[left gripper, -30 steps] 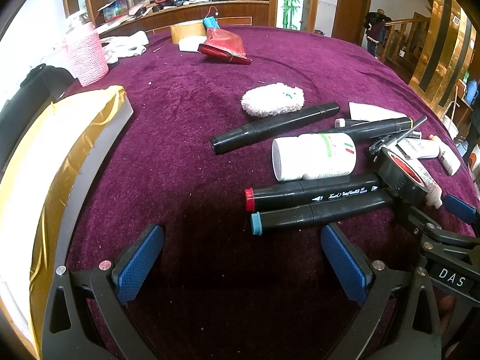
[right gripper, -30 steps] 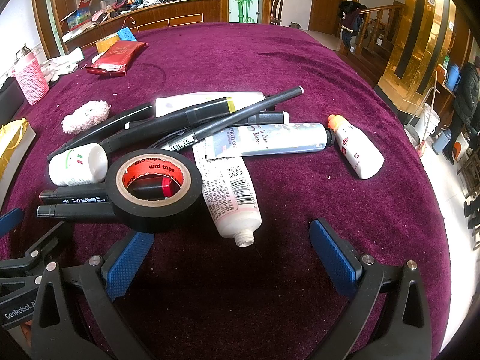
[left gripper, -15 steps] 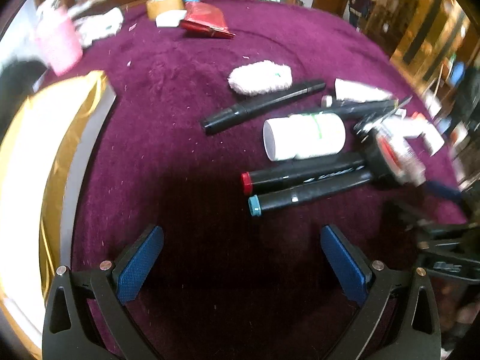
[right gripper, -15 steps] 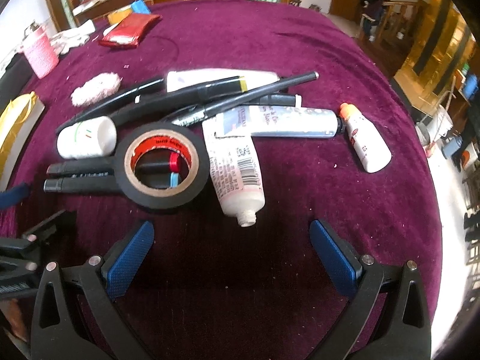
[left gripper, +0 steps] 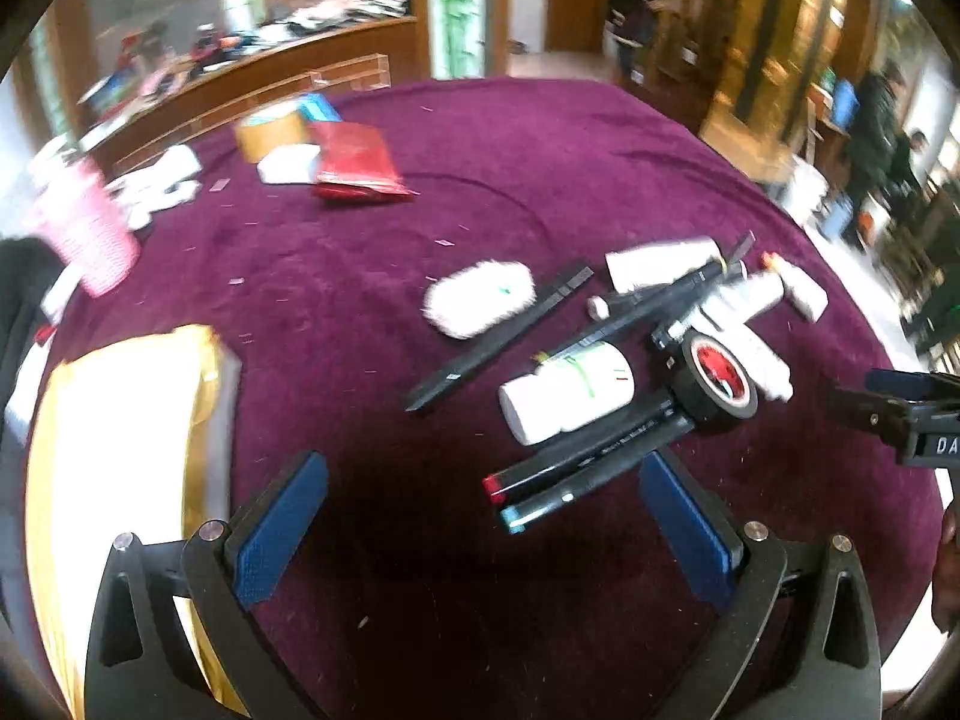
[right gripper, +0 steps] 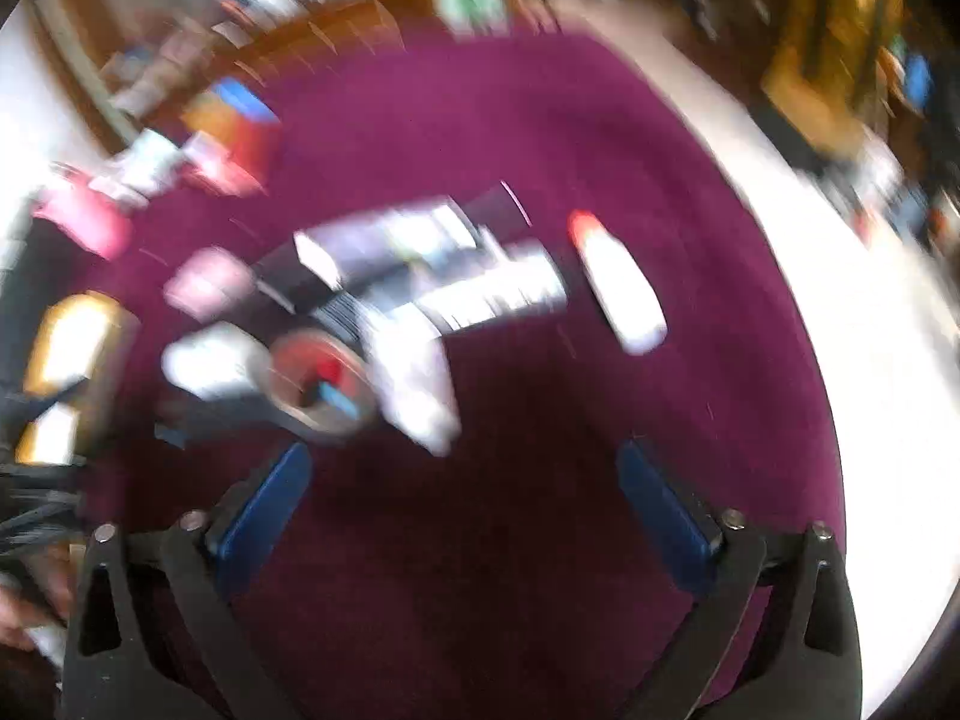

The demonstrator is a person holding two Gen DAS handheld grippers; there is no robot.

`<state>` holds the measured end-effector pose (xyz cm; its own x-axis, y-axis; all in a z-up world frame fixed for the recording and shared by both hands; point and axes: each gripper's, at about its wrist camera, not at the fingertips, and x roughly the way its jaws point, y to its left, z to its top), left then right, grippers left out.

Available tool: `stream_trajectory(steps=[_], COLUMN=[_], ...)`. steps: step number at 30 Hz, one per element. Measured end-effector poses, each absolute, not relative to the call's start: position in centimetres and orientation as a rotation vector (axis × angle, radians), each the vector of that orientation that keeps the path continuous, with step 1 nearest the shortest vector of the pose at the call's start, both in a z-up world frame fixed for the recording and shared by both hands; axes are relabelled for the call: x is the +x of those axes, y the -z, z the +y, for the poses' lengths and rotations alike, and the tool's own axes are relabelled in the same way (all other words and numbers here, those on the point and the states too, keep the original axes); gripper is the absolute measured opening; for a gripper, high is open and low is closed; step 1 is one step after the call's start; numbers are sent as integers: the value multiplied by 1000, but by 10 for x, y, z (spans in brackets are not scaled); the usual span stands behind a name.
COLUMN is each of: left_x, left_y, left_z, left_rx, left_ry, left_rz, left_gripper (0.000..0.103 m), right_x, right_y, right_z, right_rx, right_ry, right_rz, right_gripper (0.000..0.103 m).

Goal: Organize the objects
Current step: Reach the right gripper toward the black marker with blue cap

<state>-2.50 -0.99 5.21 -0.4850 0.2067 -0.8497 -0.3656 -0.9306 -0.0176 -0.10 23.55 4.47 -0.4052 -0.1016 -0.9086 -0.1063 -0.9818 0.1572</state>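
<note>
On a round surface (left gripper: 540, 168) covered in purple velvet lies a cluster of clutter: a white plastic pill bottle (left gripper: 567, 400) on its side, two black markers (left gripper: 585, 471) just beside it, and a black roll of tape with a red core (left gripper: 717, 378) resting on the markers' far ends. The left gripper (left gripper: 483, 516) hangs wide open and empty above the cloth. The right gripper (right gripper: 465, 495), heavily blurred, is also spread wide, holding nothing.

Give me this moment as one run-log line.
left gripper: open, empty | right gripper: open, empty | markers, bottle, tape roll: on cloth, untouched | right view: blurred
</note>
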Motion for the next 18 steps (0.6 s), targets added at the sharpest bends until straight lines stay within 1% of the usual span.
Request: stream_trajectory(steps=[2, 4, 7, 10, 12, 16, 17, 18], left_x=[-32, -39, -38, -19, -4, 3, 0, -2], left_y=[-41, -30, -23, -22, -26, -45, -45, -46], left_z=[-4, 2, 12, 26, 32, 28, 27, 27], left_rx=[-1393, -1441, -1498, -1512, -1514, -1475, -1490, -1500], left_ry=[-2370, -2298, -2116, -1890, -1694, -1791, -1844, -1925], left_rz=[226, 188, 46, -47, -161, -131, -110, -51], left_gripper=[101, 101, 101, 101, 100, 100, 100, 100], right_x=[1, 3, 1, 4, 1, 1, 0, -1], right_y=[-42, -45, -45, -43, -38, -36, -35, -33], right_z=[237, 235, 238, 246, 255, 261, 262, 262], right_rx=[-1729, -1731, -1712, -1730, -1747, -1737, -1737, -1741], right_ry=[-2605, -2612, -2619, -2591, -2560, -2541, -2538, -2533], right_rz=[328, 315, 335, 362, 412, 448, 447, 451], right_gripper=[92, 92, 93, 93, 93, 93, 93, 93])
